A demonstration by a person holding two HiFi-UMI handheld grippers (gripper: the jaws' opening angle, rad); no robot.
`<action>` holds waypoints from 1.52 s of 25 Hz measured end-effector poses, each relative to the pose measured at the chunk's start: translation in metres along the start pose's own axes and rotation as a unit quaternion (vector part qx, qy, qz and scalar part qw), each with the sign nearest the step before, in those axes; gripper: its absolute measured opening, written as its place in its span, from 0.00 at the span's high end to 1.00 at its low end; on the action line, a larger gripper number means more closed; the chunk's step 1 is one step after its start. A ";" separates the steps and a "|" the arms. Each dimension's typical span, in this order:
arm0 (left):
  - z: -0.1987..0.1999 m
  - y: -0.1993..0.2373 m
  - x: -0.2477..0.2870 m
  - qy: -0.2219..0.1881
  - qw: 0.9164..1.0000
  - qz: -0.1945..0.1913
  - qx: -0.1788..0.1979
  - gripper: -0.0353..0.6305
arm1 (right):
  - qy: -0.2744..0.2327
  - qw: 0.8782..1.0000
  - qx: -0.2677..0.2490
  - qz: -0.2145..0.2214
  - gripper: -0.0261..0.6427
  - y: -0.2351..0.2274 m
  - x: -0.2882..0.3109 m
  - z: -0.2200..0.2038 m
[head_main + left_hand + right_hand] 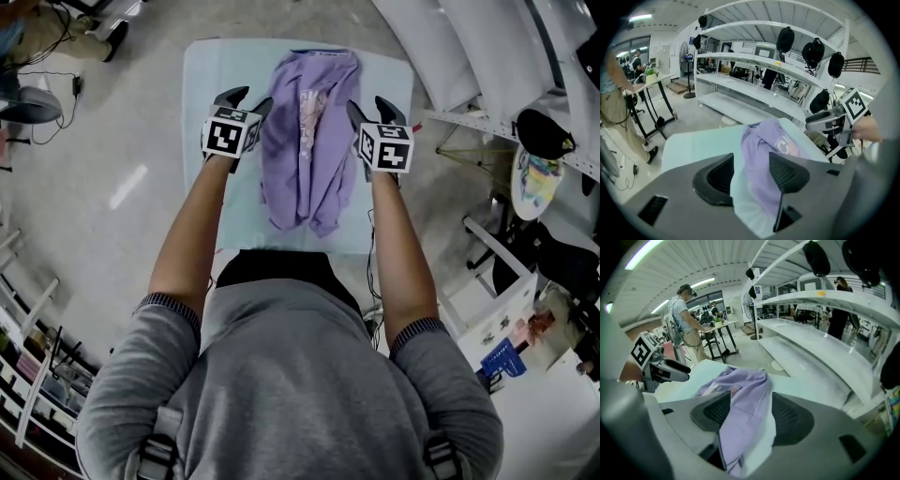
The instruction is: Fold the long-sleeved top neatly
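Note:
A lilac long-sleeved top [309,141] lies on the pale blue table [211,84], bunched into a narrow strip with its sides folded in. My left gripper [246,101] hovers at the top's left edge and my right gripper [373,108] at its right edge. In the left gripper view the jaws [751,173] stand apart, with the top [773,140] and table [693,145] showing through the gap. The right gripper view shows its jaws [749,416] apart over the top [740,380]. Neither pair presses on the cloth.
White shelving [487,56] runs along the right, close to the table, with black bags [785,40] hanging from it. A person [686,319] stands at a desk across the room. A chair base and cables [37,103] lie on the floor at the left.

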State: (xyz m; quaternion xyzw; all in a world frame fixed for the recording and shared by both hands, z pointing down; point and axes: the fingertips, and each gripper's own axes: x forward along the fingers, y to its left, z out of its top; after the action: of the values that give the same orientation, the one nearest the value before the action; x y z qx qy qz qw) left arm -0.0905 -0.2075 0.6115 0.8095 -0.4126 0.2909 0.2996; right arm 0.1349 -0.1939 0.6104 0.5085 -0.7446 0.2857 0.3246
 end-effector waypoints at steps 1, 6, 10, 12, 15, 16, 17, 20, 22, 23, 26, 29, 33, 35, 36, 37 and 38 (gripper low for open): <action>-0.007 -0.001 0.002 0.010 1.000 0.000 -0.014 0.55 | 0.008 1.000 0.019 0.000 0.51 -0.001 0.002 -0.009; -0.058 -0.011 0.019 0.078 0.994 -0.005 -0.075 0.50 | 0.055 0.992 0.111 0.011 0.48 0.003 0.015 -0.058; -0.088 -0.020 0.028 0.111 0.988 -0.010 -0.106 0.53 | 0.083 0.985 0.152 0.017 0.49 0.012 0.025 -0.081; -0.096 -0.022 0.031 0.116 0.987 -0.010 -0.114 0.70 | 0.091 0.985 0.148 0.017 0.57 0.016 0.032 -0.087; -0.102 -0.022 0.036 0.118 0.986 -0.007 -0.119 0.90 | 0.098 0.986 0.135 0.013 0.69 0.017 0.039 -0.089; -0.101 -0.021 0.037 0.117 0.986 -0.007 -0.120 0.91 | 0.098 0.987 0.131 0.009 0.76 0.016 0.039 -0.089; -0.100 -0.018 0.037 0.114 0.986 -0.005 -0.119 0.91 | 0.095 0.987 0.126 0.003 0.88 0.013 0.039 -0.087; -0.091 -0.003 0.031 0.102 0.989 0.012 -0.110 0.92 | 0.082 0.990 0.116 -0.012 0.93 0.001 0.033 -0.080; -0.085 0.014 0.024 0.093 0.990 0.028 -0.104 0.92 | 0.077 0.990 0.113 -0.019 0.93 -0.010 0.026 -0.076; -0.081 0.024 0.020 0.088 0.990 0.038 -0.101 0.92 | 0.075 0.991 0.111 -0.024 0.93 -0.016 0.023 -0.075; -0.069 0.057 0.009 0.075 0.990 0.069 -0.094 0.92 | 0.073 0.991 0.104 -0.035 0.93 -0.038 0.018 -0.074; -0.058 0.091 -0.001 0.068 0.989 0.099 -0.089 0.92 | 0.073 0.992 0.092 -0.053 0.93 -0.061 0.013 -0.068; -0.049 0.128 -0.010 0.067 0.987 0.126 -0.077 0.92 | 0.082 0.992 0.070 -0.072 0.93 -0.090 0.010 -0.066; -0.044 0.140 -0.011 0.070 0.986 0.135 -0.062 0.92 | 0.088 0.991 0.056 -0.078 0.93 -0.104 0.011 -0.068; -0.041 0.145 -0.011 0.073 0.987 0.137 -0.051 0.92 | 0.091 0.991 0.048 -0.081 0.93 -0.110 0.012 -0.068; -0.038 0.150 -0.009 0.077 0.987 0.138 -0.037 0.92 | 0.094 0.991 0.039 -0.084 0.93 -0.115 0.013 -0.067; -0.036 0.154 -0.008 0.082 0.987 0.138 -0.021 0.92 | 0.097 0.991 0.029 -0.087 0.93 -0.120 0.015 -0.066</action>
State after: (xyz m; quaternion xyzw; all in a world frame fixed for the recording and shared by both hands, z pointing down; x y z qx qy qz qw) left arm -0.2320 -0.2516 0.6670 0.7115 -0.5010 0.3858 0.3065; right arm 0.2572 -0.1907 0.6747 0.5508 -0.6534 0.3261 0.4043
